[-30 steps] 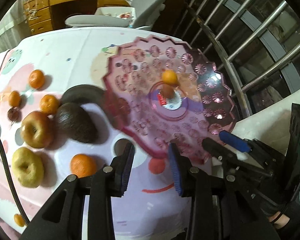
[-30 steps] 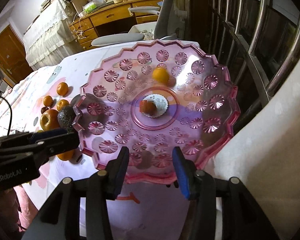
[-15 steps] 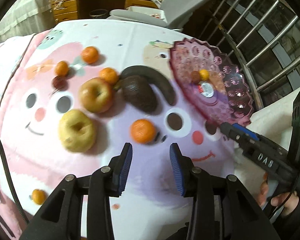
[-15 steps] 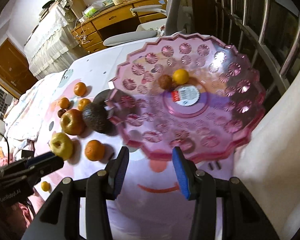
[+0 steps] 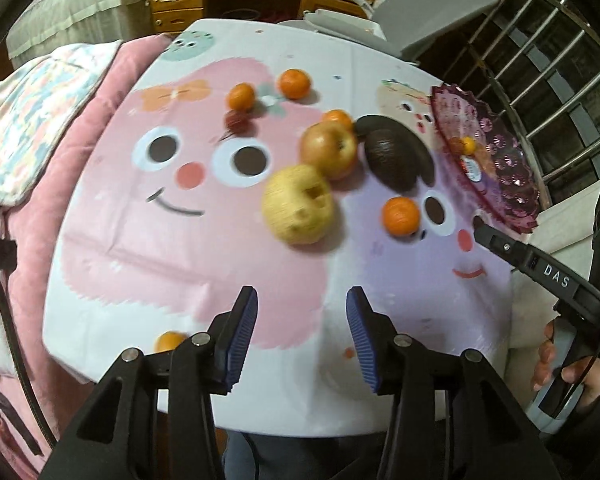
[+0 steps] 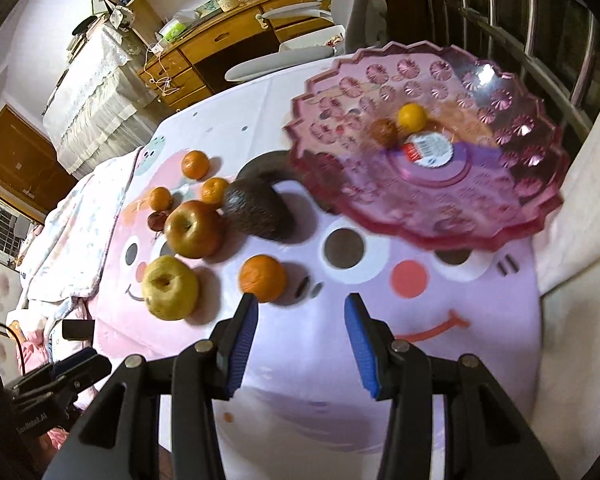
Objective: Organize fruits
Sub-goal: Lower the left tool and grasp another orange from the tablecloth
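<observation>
Right gripper [image 6: 300, 340], fingers part open and empty, sits just short of the orange [image 6: 263, 278] on the table, slightly to its right and nearer than the left gripper [image 5: 302, 334], opening, empty; pink plate [image 6: 512, 216] beyond-right.

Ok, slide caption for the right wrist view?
Empty right tool hovering near an orange, pink plate beyond.

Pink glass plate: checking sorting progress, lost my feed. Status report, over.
Left gripper opening, empty; right gripper open, empty. Pink glass plate holds two small fruits; the rest lie on the cloth. Nothing in the way.
</observation>
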Tool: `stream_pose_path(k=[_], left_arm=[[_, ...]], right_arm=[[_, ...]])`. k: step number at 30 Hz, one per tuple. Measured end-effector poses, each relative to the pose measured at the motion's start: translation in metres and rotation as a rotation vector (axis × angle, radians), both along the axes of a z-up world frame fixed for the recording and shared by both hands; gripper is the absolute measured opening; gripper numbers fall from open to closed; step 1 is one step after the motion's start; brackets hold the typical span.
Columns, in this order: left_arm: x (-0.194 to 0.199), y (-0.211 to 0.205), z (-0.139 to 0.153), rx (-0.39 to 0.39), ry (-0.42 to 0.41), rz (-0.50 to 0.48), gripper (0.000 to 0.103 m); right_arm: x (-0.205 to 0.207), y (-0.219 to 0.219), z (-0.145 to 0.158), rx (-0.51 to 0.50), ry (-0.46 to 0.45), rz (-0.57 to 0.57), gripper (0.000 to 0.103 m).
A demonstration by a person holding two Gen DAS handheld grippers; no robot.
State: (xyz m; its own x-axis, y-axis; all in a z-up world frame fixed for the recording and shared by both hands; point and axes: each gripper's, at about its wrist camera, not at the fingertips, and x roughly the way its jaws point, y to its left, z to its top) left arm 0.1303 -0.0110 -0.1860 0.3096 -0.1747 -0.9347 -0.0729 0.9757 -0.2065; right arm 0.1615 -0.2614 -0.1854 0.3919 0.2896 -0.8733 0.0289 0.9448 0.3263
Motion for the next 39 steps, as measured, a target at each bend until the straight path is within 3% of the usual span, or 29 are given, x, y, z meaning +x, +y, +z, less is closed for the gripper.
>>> stream_pose_path(k=[9,18,21,39], left_arm=[[-0.029,0.05,-0.018,0.007,0.058,0.046,0.048],[-0.047,0.09,-0.049,0.011,0.141,0.092,0.05],[-0.049,0.096,-0.058,0.011,0.166,0.1,0.05],[-0.039,0.101,-0.1,0.005,0.237,0.085,0.05]], right_arm=[[-0.012,0.037,-0.008,-0.018,-0.008,-0.022,0.045],[-0.016,0.066,-0.022,-0.111,-0.059,0.001,0.05],[-0.014,0.073,-0.029,-0.157,-0.077,0.018,0.057],[0.009,0.1,-0.066,-0.312,-0.137,0.11,0.057]])
